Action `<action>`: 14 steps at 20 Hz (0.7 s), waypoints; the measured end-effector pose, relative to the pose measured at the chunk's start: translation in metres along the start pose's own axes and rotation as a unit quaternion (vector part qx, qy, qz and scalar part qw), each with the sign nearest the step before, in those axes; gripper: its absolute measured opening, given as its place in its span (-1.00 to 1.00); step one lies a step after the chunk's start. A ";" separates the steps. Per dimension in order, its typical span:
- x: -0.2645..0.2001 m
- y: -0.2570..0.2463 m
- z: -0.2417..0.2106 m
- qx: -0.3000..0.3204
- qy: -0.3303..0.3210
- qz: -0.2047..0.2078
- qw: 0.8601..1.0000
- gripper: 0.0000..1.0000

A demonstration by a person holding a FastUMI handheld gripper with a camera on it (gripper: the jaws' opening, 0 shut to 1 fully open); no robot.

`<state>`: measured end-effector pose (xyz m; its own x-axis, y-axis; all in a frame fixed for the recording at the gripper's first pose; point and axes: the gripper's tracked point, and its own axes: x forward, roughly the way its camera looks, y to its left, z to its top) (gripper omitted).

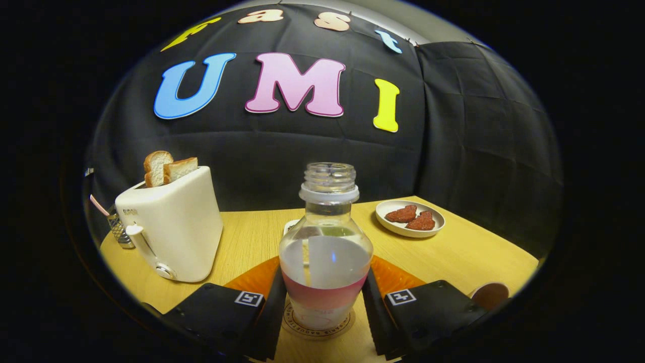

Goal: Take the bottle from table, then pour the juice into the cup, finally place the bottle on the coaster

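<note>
Tongs flank clear, bulbous bottle on round coaster.

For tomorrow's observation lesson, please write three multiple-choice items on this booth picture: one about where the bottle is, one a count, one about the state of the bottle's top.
1. Where does the bottle stand?
A. on the round coaster, between the fingers
B. on the white plate
C. behind the toaster

2. How many slices of bread stick out of the toaster?
A. one
B. two
C. four

3. The bottle's top is
A. capped
B. corked
C. open, no cap

Answers: 1 A, the coaster's rim shows under its base and the gripper has a finger at each side; 2 B, two slices stand side by side; 3 C, the bare threaded neck shows.
</note>
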<state>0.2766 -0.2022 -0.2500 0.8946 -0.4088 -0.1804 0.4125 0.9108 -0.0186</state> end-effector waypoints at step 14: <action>-0.023 -0.003 0.004 0.005 0.012 -0.004 1.000 0.98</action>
<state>0.2553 -0.1955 -0.2419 0.8869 -0.4146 -0.2037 0.4216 0.9067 -0.0098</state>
